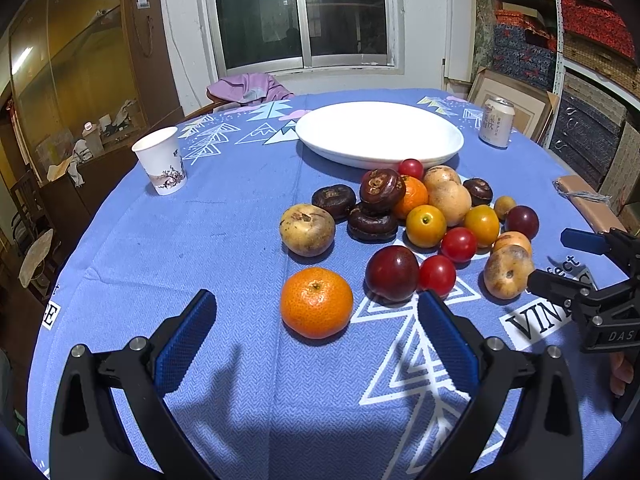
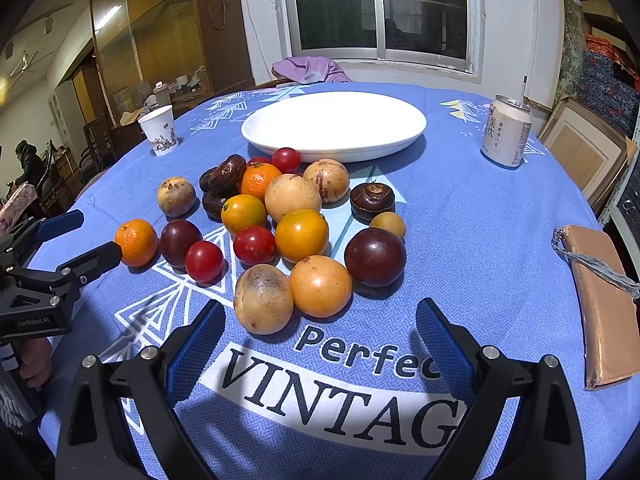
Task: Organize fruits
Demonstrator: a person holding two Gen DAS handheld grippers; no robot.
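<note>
A heap of mixed fruit lies on the blue tablecloth in front of an empty white oval plate, which also shows in the right wrist view. My left gripper is open and empty, with a lone mandarin just ahead between its jaws. A dark plum and red tomatoes lie to its right. My right gripper is open and empty, just short of a mottled brown fruit and an orange-yellow fruit. The mandarin also shows in the right wrist view.
A paper cup stands at the left of the table. A drink can stands at the far right. A brown pouch lies at the right edge. Cabinets, a window and stacked boxes surround the table.
</note>
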